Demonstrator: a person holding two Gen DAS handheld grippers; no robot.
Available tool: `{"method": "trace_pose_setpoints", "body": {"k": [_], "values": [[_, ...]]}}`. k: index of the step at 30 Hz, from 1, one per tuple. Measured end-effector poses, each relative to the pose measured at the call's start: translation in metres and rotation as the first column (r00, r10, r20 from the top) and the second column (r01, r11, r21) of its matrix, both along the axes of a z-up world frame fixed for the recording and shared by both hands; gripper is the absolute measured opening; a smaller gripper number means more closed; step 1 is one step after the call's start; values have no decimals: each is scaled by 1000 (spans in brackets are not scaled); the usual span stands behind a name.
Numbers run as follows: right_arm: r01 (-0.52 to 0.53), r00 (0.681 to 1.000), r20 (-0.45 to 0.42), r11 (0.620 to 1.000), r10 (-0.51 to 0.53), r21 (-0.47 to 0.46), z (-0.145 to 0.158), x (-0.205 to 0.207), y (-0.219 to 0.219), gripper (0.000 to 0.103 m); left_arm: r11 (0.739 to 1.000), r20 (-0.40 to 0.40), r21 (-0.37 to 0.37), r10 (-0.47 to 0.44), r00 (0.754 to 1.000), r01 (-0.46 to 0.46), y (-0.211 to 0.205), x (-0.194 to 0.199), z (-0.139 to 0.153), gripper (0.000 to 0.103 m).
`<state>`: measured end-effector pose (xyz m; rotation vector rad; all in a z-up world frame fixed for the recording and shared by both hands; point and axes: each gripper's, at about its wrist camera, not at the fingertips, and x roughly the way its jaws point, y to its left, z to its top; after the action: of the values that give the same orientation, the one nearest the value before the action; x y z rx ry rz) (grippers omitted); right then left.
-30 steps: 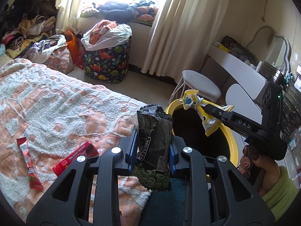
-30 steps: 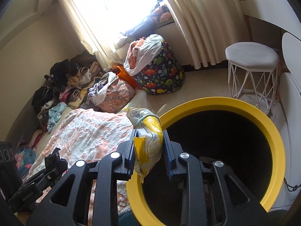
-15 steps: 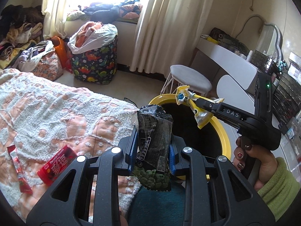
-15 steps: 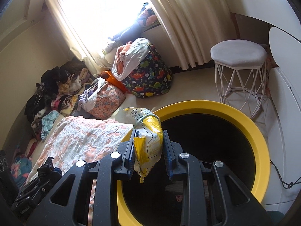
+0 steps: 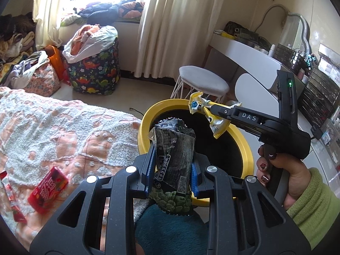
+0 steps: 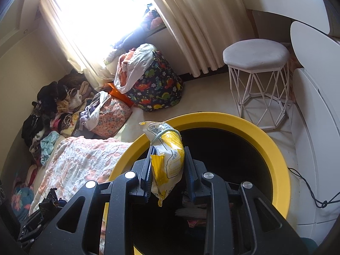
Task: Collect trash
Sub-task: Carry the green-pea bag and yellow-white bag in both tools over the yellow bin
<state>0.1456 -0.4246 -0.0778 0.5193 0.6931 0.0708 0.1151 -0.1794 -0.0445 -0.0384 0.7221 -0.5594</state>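
Left wrist view: the left gripper (image 5: 171, 165) is clenched on a dark wrapper (image 5: 173, 159), which stands upright between the blue pads (image 5: 148, 170) at centre frame. Green pea print shows on the wrapper's lower end, below the fingers. The wrapper sits just over the near-left rim of the yellow bin (image 5: 146, 125), which opens black at centre right. The right gripper (image 5: 209, 111) enters from the right, held by a hand (image 5: 282, 176) with dark red nails and a green sleeve. It grasps a yellow wrapper (image 5: 204, 110) above the bin's far rim. A green light glows on that gripper's body.

On the blanket (image 5: 53, 127) at lower left lie a red packet (image 5: 47, 191) and, at the frame edge, a red sachet (image 5: 11, 201), well apart from the bin.

Right wrist view: the right gripper (image 6: 167, 167) pinches the yellow wrapper (image 6: 169, 159) at centre frame. A green band is tied around the wrapper's upper neck. The wrapper hangs over the bin's (image 6: 276, 148) left rim and black interior. Some litter shows dimly at the bin bottom; the items cannot be told. The left gripper is barely visible at lower left.

Background: a white stool (image 6: 257, 70) at upper right, a dinosaur-print bag (image 6: 157, 91) by the curtain (image 6: 191, 21), a clothes pile (image 6: 55, 110) at left.
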Motion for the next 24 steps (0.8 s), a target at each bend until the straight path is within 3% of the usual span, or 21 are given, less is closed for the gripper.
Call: {"method": "trace_pose_setpoints", "body": {"k": [24], "values": [[84, 995, -58, 996, -81, 42, -17, 1, -28, 25, 990, -39, 46, -132, 990, 134, -56, 19, -25, 21]]}}
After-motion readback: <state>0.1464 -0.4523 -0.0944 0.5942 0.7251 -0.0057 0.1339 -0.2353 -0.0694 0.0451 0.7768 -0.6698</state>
